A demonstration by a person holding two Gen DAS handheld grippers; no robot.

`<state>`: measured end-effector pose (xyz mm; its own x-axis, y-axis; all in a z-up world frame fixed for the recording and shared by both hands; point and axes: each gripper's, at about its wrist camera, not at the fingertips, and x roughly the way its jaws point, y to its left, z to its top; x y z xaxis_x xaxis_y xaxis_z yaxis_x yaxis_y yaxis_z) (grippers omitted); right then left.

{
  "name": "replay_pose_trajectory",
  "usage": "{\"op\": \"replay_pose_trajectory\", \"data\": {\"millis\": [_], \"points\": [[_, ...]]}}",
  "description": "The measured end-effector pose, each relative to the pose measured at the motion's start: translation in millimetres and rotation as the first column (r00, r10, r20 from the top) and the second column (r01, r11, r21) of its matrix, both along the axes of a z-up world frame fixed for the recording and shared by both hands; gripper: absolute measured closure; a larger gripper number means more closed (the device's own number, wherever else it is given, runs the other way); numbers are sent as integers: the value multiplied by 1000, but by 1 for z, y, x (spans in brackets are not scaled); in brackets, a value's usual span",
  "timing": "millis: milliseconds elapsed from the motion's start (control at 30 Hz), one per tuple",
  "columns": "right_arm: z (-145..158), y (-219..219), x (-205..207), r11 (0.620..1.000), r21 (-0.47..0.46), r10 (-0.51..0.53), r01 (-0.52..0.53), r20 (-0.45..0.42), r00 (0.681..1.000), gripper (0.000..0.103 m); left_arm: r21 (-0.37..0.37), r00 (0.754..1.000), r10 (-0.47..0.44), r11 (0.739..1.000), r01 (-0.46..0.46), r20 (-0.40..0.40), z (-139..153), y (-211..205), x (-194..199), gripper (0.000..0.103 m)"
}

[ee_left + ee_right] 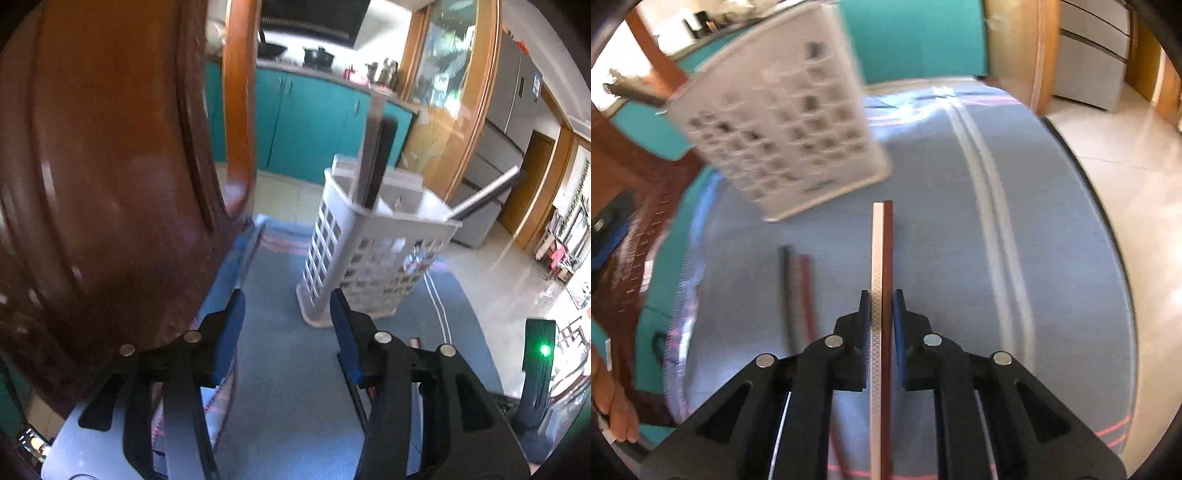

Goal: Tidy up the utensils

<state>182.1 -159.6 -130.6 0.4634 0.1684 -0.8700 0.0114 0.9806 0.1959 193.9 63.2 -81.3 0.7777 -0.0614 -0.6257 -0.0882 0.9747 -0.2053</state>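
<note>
Chopsticks (882,266) sat squeezed between the right gripper (882,302) jaws; next, lift them into the holder (783,122) ahead. Left gripper (288,314) gaped, holding nothing.

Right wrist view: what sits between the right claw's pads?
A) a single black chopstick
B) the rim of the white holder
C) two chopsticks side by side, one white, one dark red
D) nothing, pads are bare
C: the right claw is closed on the pair of chopsticks, a white one beside a dark red one, while a black and a red chopstick lie loose on the blue cloth to its left.
</note>
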Motion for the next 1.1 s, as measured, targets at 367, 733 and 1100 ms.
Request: {"op": "replay_pose_trajectory", "data": {"millis": [367,733,1100], "points": [[-1,-18,4,999,-34,18,-19,-28,999,79,-35,943,-160,987,156,-292,-63,-38,20,52],[-2,-32,12,1000,12,1,-1,-38,999,78,94,919,-194,966,239,-344,-86,-78,14,48],[-4,-35,18,999,-45,19,-21,-48,999,75,149,926,-157,964,219,-344,-87,-70,19,65]]}}
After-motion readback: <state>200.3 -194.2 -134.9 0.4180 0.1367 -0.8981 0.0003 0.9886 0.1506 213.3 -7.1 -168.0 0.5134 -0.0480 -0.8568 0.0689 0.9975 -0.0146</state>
